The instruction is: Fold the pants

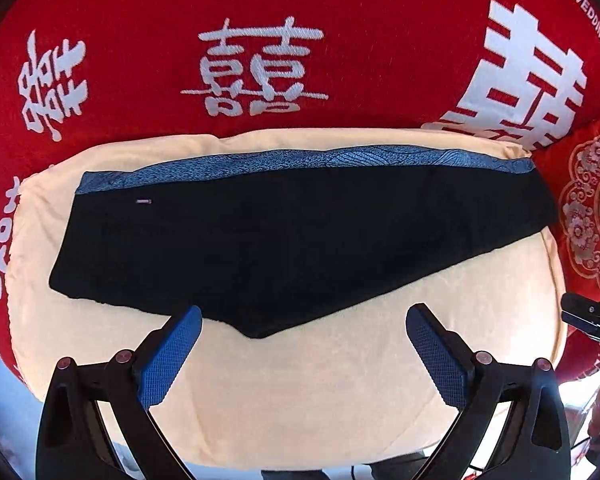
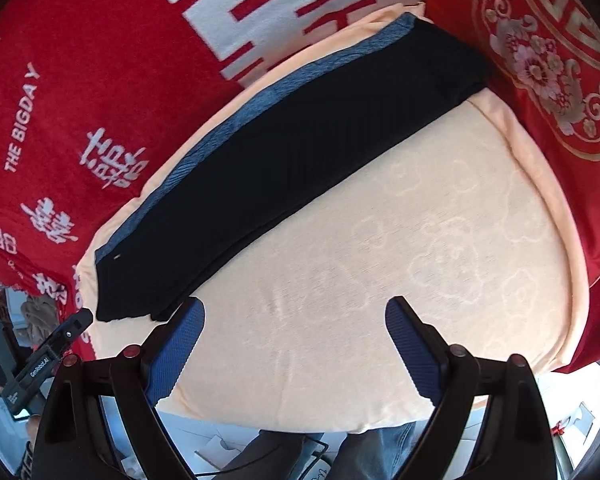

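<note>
Black pants (image 1: 284,240) with a blue-grey patterned side band (image 1: 300,160) lie flat on a cream cushion (image 1: 312,392), folded lengthwise. My left gripper (image 1: 304,320) is open and empty, hovering just in front of the pants' near pointed edge. In the right wrist view the pants (image 2: 300,152) run diagonally from lower left to upper right. My right gripper (image 2: 296,312) is open and empty above the bare cushion (image 2: 420,240), near the pants' lower-left end. The left gripper's body (image 2: 40,360) shows at the left edge there.
A red blanket with white characters (image 1: 260,68) lies behind the cushion. A red pillow with gold floral print (image 2: 540,60) sits at the right. The right gripper's tip (image 1: 588,316) shows at the right edge. Floor and a person's legs (image 2: 284,452) are below.
</note>
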The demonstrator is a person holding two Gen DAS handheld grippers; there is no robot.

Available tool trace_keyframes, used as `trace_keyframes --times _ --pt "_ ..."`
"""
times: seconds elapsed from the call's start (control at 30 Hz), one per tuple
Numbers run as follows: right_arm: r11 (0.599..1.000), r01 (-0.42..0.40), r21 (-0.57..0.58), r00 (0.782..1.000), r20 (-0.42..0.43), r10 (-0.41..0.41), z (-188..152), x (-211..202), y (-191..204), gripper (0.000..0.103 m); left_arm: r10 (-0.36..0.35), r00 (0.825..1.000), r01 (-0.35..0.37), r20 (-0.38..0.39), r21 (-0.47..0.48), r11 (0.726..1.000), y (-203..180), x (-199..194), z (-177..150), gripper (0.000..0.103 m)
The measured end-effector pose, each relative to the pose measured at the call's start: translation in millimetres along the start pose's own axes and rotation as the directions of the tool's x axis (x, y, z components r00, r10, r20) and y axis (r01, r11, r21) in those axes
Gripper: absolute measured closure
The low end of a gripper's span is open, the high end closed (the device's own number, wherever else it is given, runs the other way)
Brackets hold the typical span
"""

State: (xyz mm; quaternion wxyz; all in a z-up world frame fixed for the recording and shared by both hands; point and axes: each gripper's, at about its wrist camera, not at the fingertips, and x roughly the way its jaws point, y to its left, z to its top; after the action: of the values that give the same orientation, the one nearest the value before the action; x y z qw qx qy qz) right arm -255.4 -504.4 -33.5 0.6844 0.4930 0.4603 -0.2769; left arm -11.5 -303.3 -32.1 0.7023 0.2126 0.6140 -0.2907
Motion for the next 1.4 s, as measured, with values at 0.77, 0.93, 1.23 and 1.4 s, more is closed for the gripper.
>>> trace_keyframes --times 0.77,0.93,1.23,1.4 --pt "0.953 0.058 -0.298 0.984 0.179 -0.004 164.5 133.5 48.4 0.071 0.097 0.991 -0.086 0.087 -0.116 0.989 -46.2 184.8 133.1 0.000" --pt "0.962 0.152 -0.227 0.967 0.238 -0.096 146.6 90.5 16.7 0.054 0.098 0.992 -0.092 0.083 -0.081 0.993 -57.5 165.8 135.3 0.000" --pt "0.959 0.280 -0.032 0.919 0.297 -0.259 113.2 44.3 -81.2 0.047 0.008 0.996 -0.016 0.085 0.097 0.995 -133.1 159.2 105.2 0.000" --pt "0.952 0.269 0.144 0.913 0.275 -0.300 129.3 43.8 -116.4 0.047 0.034 0.994 -0.044 0.100 0.093 0.995 -134.5 161.4 102.6 0.000"
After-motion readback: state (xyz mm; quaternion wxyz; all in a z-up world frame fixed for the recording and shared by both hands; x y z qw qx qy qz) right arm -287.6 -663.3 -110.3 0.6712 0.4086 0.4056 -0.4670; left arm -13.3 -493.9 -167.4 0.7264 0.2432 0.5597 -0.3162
